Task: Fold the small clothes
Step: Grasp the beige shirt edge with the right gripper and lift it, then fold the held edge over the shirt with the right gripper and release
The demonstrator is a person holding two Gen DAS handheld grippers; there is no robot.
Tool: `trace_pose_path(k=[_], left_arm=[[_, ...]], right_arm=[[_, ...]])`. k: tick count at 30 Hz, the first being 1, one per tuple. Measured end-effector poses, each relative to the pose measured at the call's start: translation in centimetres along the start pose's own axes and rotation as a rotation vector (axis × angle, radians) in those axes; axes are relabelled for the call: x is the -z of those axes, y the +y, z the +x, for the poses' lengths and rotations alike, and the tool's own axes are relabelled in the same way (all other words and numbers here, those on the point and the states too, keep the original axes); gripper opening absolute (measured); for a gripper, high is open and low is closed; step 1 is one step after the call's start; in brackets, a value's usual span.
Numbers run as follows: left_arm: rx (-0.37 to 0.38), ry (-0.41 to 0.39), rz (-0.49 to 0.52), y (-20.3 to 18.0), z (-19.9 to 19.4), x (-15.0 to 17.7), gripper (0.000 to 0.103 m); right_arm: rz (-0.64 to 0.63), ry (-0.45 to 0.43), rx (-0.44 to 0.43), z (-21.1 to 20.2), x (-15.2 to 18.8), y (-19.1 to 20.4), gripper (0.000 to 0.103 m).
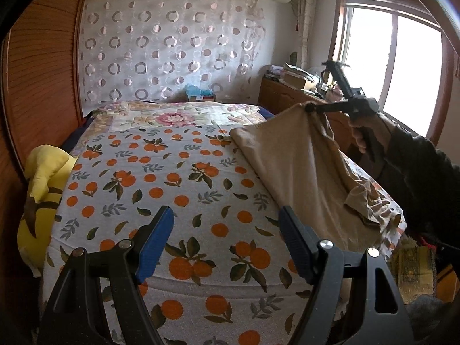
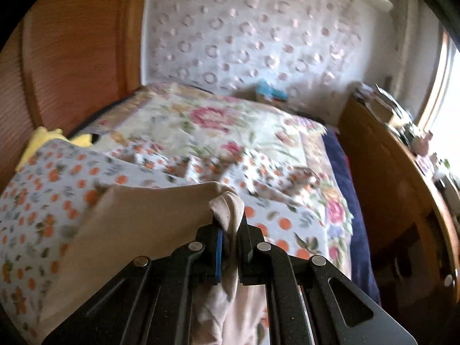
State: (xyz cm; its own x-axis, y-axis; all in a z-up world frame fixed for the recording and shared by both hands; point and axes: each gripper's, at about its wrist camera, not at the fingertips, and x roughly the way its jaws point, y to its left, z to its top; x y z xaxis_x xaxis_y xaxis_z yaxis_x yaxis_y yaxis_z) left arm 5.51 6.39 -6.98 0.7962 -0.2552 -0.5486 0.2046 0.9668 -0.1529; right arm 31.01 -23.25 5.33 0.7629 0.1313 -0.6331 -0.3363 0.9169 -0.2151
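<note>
A beige garment (image 1: 304, 169) lies on the right part of the bed, with one corner lifted. My right gripper (image 1: 312, 107) is shut on that corner and holds it up above the bed; in the right wrist view the bunched cloth (image 2: 228, 210) is pinched between its jaws (image 2: 230, 235), and the rest of the garment (image 2: 138, 224) slopes down to the left. My left gripper (image 1: 225, 224) is open and empty, over the near middle of the bed, just left of the garment's lower edge.
The bed has an orange-fruit print sheet (image 1: 161, 178) and a floral cover (image 1: 172, 118) at the far end. A yellow plush toy (image 1: 43, 195) lies at the bed's left edge, against a wooden wardrobe (image 1: 43, 86). A cluttered wooden cabinet (image 1: 290, 92) stands at the right under the window.
</note>
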Motion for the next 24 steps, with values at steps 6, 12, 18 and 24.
trace_pose_path(k=[6,12,18,24], left_arm=[[0.004,0.013,0.003,-0.1,0.4,0.2,0.076],[0.016,0.022,0.012,-0.8,0.8,0.3,0.076],[0.033,0.029,0.032,-2.0,1.2,0.4,0.076],[0.054,0.045,0.050,-3.3,1.9,0.6,0.076]], right_arm=[[0.005,0.082,0.145,3.4,-0.5,1.7,0.012],[0.038,0.035,0.111,0.7,-0.5,2.4,0.043],[0.017,-0.035,0.006,-4.8,3.3,4.7,0.048],[-0.032,-0.045,-0.051,-7.7,7.6,7.6,0.048]])
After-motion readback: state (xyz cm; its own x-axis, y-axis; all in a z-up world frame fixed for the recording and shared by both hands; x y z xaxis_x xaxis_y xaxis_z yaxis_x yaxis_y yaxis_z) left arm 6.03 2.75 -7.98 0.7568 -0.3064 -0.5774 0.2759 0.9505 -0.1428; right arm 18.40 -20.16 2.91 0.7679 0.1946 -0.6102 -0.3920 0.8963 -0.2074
